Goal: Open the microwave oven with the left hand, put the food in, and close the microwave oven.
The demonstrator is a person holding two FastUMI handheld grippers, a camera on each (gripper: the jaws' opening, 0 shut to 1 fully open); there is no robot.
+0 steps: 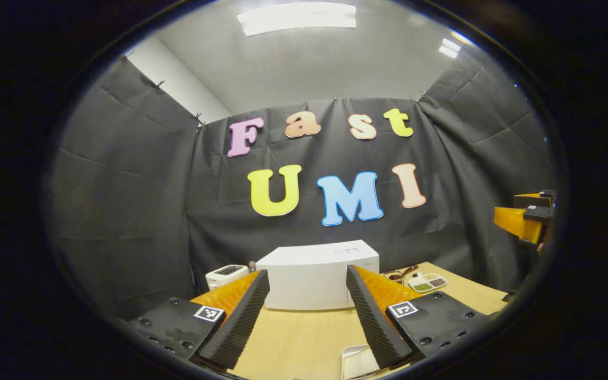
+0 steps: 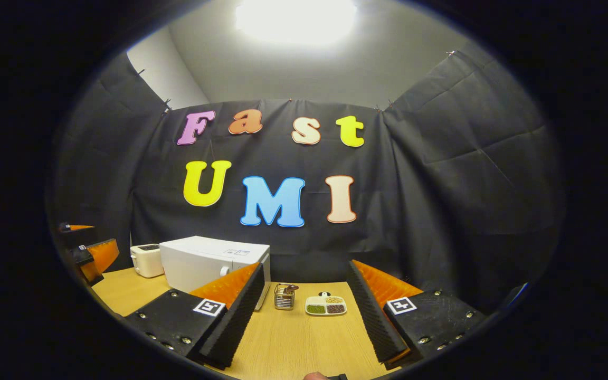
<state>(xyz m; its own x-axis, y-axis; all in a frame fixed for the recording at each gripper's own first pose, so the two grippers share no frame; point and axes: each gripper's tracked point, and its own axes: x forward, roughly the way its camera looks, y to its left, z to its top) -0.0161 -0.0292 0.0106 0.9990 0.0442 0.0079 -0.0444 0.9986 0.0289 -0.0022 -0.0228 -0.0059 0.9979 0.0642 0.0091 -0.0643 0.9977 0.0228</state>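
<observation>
Microwave [image 1: 314, 274] shut at back of tabletop [image 1: 293, 338], well apart from both. Left gripper [image 1: 306, 311] and right gripper [image 2: 304, 311] gape, holding nothing. Risk: left snags door edge badly, shoves the oven; food tray [image 2: 325, 305] could spill.

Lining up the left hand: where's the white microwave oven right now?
The white boxy microwave oven stands straight ahead in the left gripper view, at the wooden table's far edge, between a white toaster and a divided snack dish.
</observation>
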